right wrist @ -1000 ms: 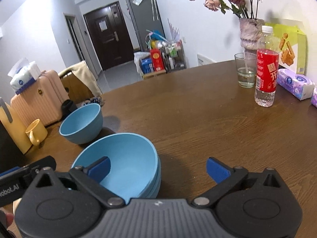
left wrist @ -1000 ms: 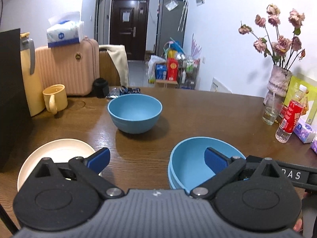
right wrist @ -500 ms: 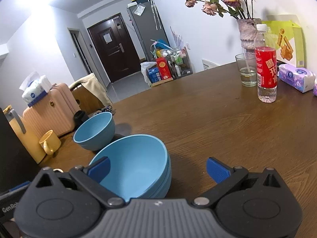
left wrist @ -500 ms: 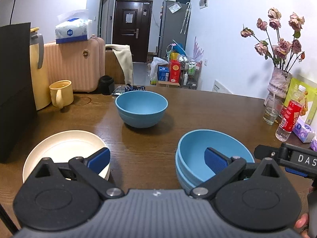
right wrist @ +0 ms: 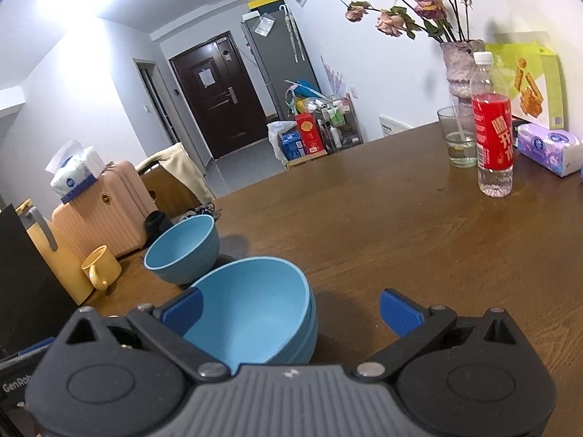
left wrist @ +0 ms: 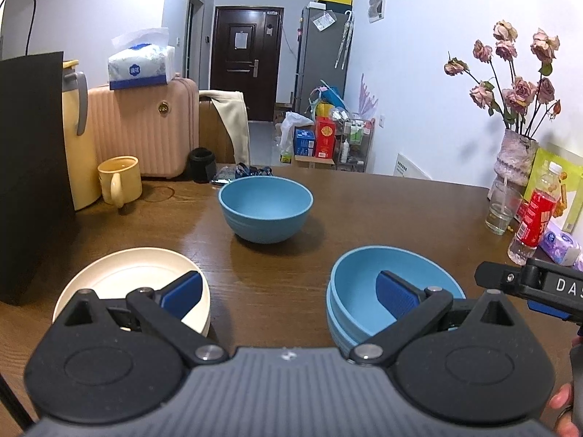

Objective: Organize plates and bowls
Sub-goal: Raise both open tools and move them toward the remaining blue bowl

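Note:
A stack of blue bowls (left wrist: 368, 291) sits on the wooden table near me; it also shows in the right wrist view (right wrist: 255, 313). A single blue bowl (left wrist: 265, 208) stands farther back; it also shows in the right wrist view (right wrist: 182, 247). A stack of cream plates (left wrist: 124, 280) lies at the near left. My left gripper (left wrist: 289, 293) is open and empty, held above the table between plates and stacked bowls. My right gripper (right wrist: 289, 313) is open and empty, its left finger over the stacked bowls' rim.
A yellow mug (left wrist: 118, 180), a yellow thermos (left wrist: 78, 145) and a black bag (left wrist: 32, 174) stand at the left. A glass (right wrist: 457, 138), a red-labelled bottle (right wrist: 493, 145), a vase of dried roses (right wrist: 461, 69) and a tissue pack (right wrist: 550, 147) stand at the right.
Both grippers have pulled back and risen from the table; the bowls and plates look farther off. Both stay open. The dishes have not moved.

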